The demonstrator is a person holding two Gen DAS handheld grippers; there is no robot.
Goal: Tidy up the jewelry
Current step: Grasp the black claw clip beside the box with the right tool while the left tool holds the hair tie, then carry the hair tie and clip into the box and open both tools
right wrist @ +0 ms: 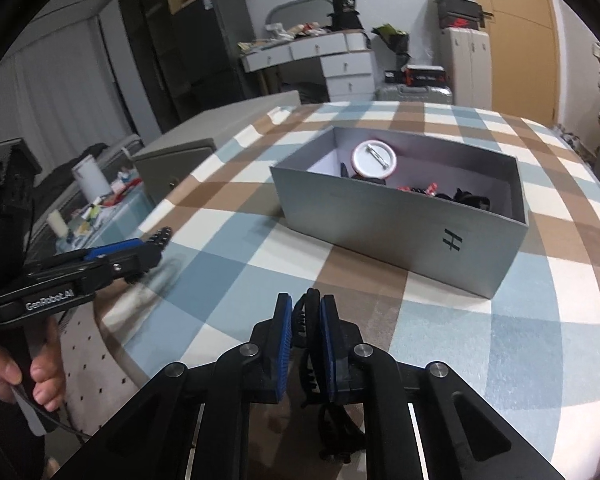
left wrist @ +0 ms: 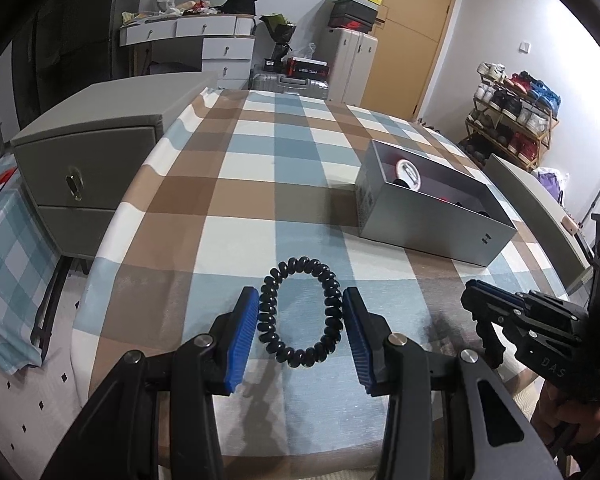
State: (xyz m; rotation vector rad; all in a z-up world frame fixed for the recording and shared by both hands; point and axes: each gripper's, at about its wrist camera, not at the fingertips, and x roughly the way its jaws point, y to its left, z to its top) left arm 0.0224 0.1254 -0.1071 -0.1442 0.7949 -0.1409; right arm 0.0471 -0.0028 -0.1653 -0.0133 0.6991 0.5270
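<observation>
A black spiral hair tie point(left wrist: 300, 312) lies on the checked tablecloth point(left wrist: 260, 184). My left gripper point(left wrist: 301, 334) is open, with its blue pads on either side of the tie. My right gripper point(right wrist: 305, 344) is shut on a black toothed hair clip point(right wrist: 309, 336) and holds it above the table, short of the grey box point(right wrist: 404, 236). The box holds a round pin badge point(right wrist: 374, 159) and dark and red items. The right gripper also shows in the left wrist view point(left wrist: 484, 304). The left gripper also shows in the right wrist view point(right wrist: 140, 252).
The grey box point(left wrist: 432, 216) stands on the right half of the table. A grey bedside cabinet point(left wrist: 92, 168) stands left of the table. A shoe rack point(left wrist: 512, 120), drawers and suitcases point(left wrist: 292, 84) stand beyond it.
</observation>
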